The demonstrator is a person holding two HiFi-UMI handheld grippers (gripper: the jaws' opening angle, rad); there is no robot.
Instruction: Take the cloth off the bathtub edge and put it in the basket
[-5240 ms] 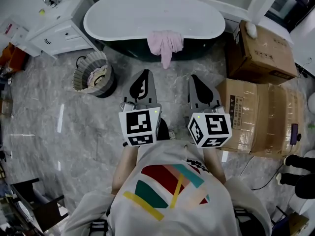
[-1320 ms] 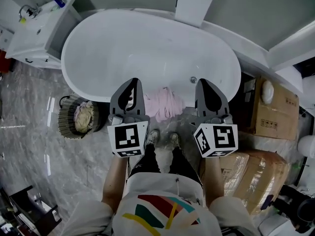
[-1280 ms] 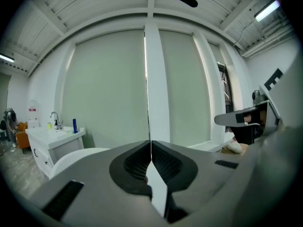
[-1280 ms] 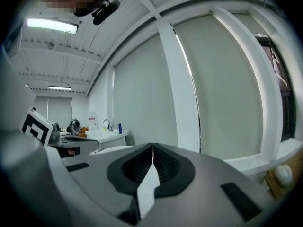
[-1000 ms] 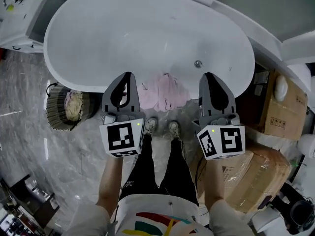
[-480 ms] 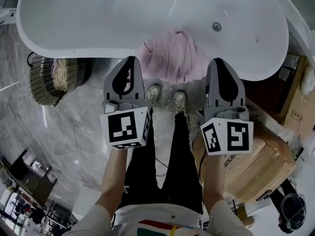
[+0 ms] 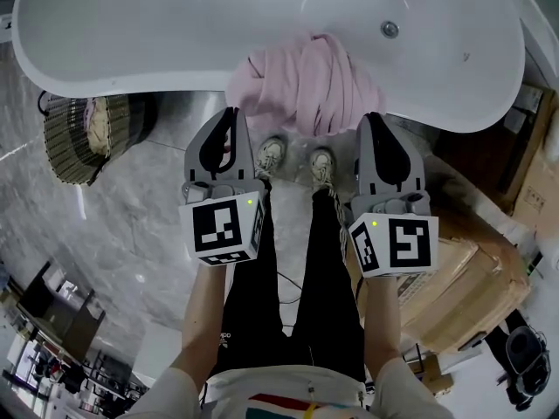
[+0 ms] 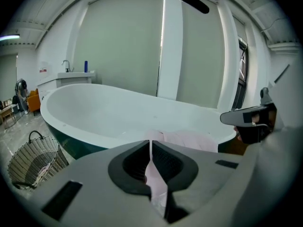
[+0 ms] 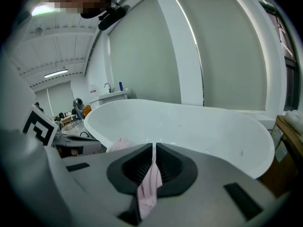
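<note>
**Setting.** Bathroom with a grey marbled floor. A white bathtub with a dark outer shell spans the top of the head view. The person stands facing its near edge.

**Task status.** At the beginning, by my reading: nothing lifted, nothing delivered. The grasp, the lift off the rim, the carry leftward and the drop into the basket are all left to do.

**Items, left to right.**
- Basket: woven, on the floor beside the tub's left end, well apart from the cloth. Some pale material already lies inside, and none of it is the pink cloth.
- Left gripper: jaws pressed together, nothing pinched. Its tip is at the cloth's left margin, and whether it touches cannot be told. In the left gripper view, the pink in the slit appears to be cloth beyond the jaws, not between them.
- Cloth: pink, bunched, draped over the near tub rim, hanging partly inside and partly outside. It lies between the two gripper tips.
- Right gripper: jaws likewise closed tight and empty, with the tip at the cloth's right margin. Pink shows through the gap in the right gripper view, and I judge it to be background.
- Cardboard boxes: stacked on the floor at the right, not part of the task.

**Note.** Both pairs of jaws must open before any grip is possible.
</note>
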